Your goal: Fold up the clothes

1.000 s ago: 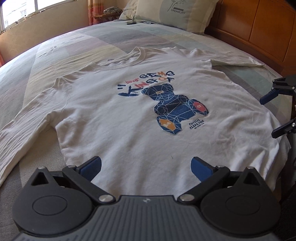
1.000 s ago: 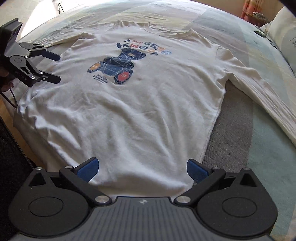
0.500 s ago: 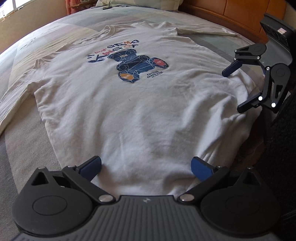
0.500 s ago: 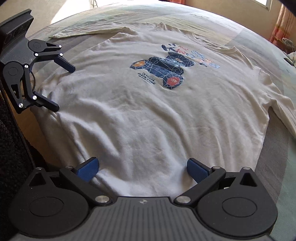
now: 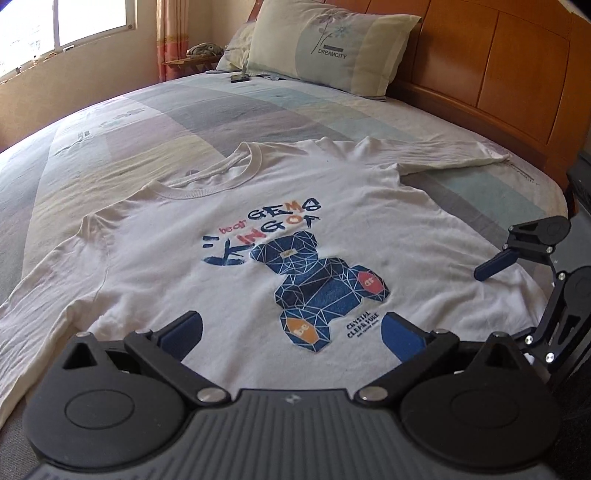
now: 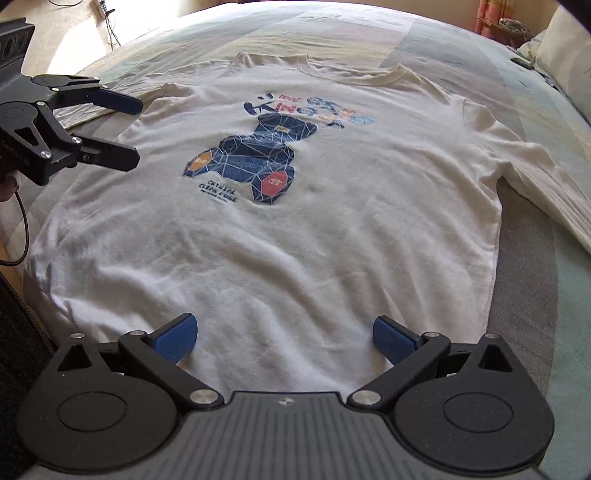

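Left gripper [image 5: 291,330] swung headward; only it shows pillow [image 5: 332,44].

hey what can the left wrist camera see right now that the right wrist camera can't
Only the left wrist view shows the wooden headboard, the window and the whole pillow printed DREAMCITY.

Only the right wrist view shows a patch of floor with a cable beyond the far edge of the bed.

Both show the white shirt spread flat, print side up, with its blue bear print, and both claws open: the left claw and the right claw, neither gripping the cloth.
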### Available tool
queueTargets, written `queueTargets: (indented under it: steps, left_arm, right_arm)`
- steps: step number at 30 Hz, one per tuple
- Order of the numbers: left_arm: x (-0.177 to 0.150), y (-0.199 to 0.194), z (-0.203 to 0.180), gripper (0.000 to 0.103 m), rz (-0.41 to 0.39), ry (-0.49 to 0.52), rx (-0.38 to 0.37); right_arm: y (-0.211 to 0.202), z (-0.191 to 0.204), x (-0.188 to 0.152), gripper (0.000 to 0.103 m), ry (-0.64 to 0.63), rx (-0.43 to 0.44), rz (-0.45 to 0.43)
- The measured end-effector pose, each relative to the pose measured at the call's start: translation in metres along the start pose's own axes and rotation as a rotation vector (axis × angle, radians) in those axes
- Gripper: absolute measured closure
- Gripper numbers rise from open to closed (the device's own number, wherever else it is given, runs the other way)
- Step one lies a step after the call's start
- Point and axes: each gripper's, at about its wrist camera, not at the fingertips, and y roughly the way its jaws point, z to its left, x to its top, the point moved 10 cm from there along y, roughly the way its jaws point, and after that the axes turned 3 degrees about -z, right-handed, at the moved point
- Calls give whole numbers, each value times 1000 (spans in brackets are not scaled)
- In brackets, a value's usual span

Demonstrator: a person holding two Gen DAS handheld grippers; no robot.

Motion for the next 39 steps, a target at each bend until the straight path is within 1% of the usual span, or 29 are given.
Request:
queueTargets:
  steps: [1, 3, 4, 7, 8, 11, 14, 16, 18, 22, 25, 28, 31, 34, 39]
  left_arm:
    - [4, 6, -3, 1, -5, -23, -9]
    - [12, 17, -9, 1, -8, -69, -33]
    - [16, 22, -12, 1, -10, -86, -39]
    - [26, 35, -23, 1, -10, -112, -62]
    - [28, 38, -26, 1, -8, -114, -63]
    - [32, 50, -35, 1, 13, -108, -77]
    - [33, 63, -42, 1, 49, -109, -82]
    - [33, 70, -46, 1, 61, -113, -90]
    - [36, 78, -51, 1, 71, -110, -88]
    - [44, 87, -65, 1, 77, -96, -94]
    - [49, 92, -74, 1, 84, -56, -91]
    - [53, 98, -80, 1, 92, -19, -82]
    - [58, 104, -85, 1, 96, -14, -90]
    - [60, 112, -91, 1, 111, 2, -102]
    - [56, 121, -100, 1, 141, 19, -120]
  right_arm:
    - [-3, -1, -1, 0, 1, 0, -23]
    - [-9, -6, -1, 0, 46, 18, -24]
    - [-14, -13, 2, 0, 86, 29, -39]
    - [-35, -53, 16, 0, 244, 18, -134]
    - [-41, -70, 20, 0, 292, 1, -168]
    - [-67, -147, 23, 0, 494, -93, -293]
    - [-91, -226, 13, 0, 671, -217, -414]
    - [-100, -271, 2, 0, 765, -274, -460]
    - [-106, -308, -8, 0, 831, -310, -498]
    - [-106, -366, -25, 0, 934, -346, -559]
    - [-101, -394, -37, 0, 981, -363, -592]
    - [-91, -412, -48, 0, 1001, -403, -589]
    - [-88, -417, -50, 0, 970, -405, -634]
    - [-84, -423, -49, 0, 937, -427, -651]
    - [-81, -445, -44, 0, 938, -444, -680]
